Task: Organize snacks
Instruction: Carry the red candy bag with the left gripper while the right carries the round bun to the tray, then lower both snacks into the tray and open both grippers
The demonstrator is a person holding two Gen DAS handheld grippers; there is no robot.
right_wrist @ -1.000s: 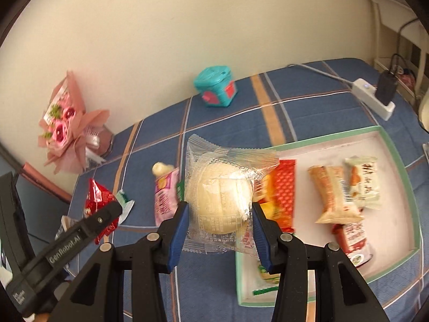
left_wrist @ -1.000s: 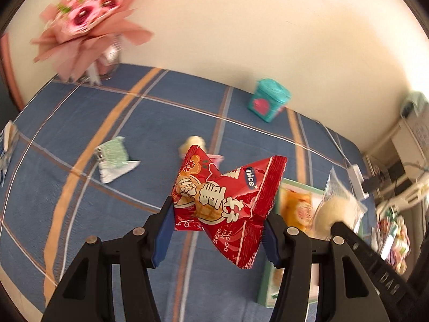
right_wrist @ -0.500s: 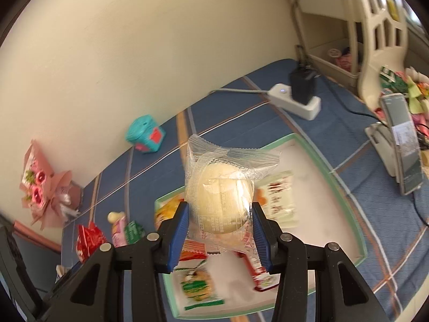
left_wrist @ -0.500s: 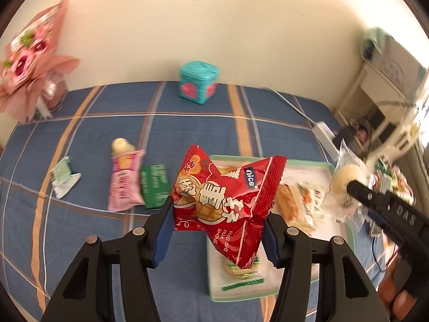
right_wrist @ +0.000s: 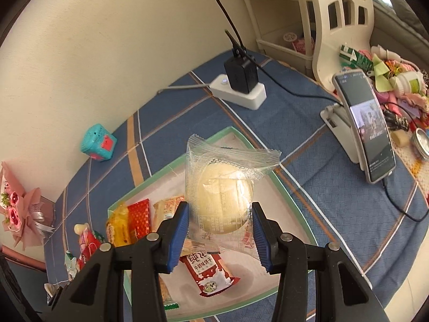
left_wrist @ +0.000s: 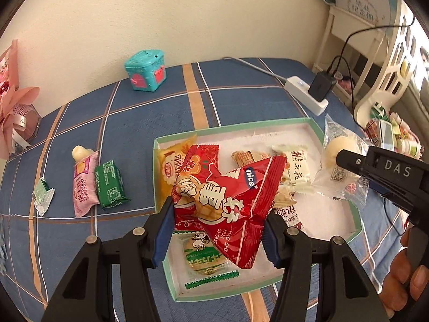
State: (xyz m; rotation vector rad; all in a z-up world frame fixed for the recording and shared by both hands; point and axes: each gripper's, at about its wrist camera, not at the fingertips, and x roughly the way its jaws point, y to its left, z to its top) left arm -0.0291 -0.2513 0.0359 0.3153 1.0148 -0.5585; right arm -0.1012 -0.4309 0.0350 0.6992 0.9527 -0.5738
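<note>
- Left gripper (left_wrist: 217, 228) clamping a red snack bag (left_wrist: 228, 201) between its blue-padded fingers (left_wrist: 162, 234), holding it over the near-left part of the tray (left_wrist: 316, 127).
- Right gripper (right_wrist: 219, 230) squeezing a clear-wrapped bun (right_wrist: 225, 201) between its fingers (right_wrist: 178, 234), hanging above the tray's right side.
- Lying in the tray: yellow packet (left_wrist: 171, 165), white packet (left_wrist: 293, 169), green-edged biscuit (left_wrist: 206, 257), red-and-white packet (right_wrist: 207, 271).
- Resting on the blue plaid counter (left_wrist: 134, 123) left of the tray: green packet (left_wrist: 110, 185) touching a pink packet (left_wrist: 84, 185), small pale-green packet (left_wrist: 43, 196) nearby.
- Sitting near the wall: teal box (left_wrist: 146, 69), power strip (right_wrist: 238, 91).
</note>
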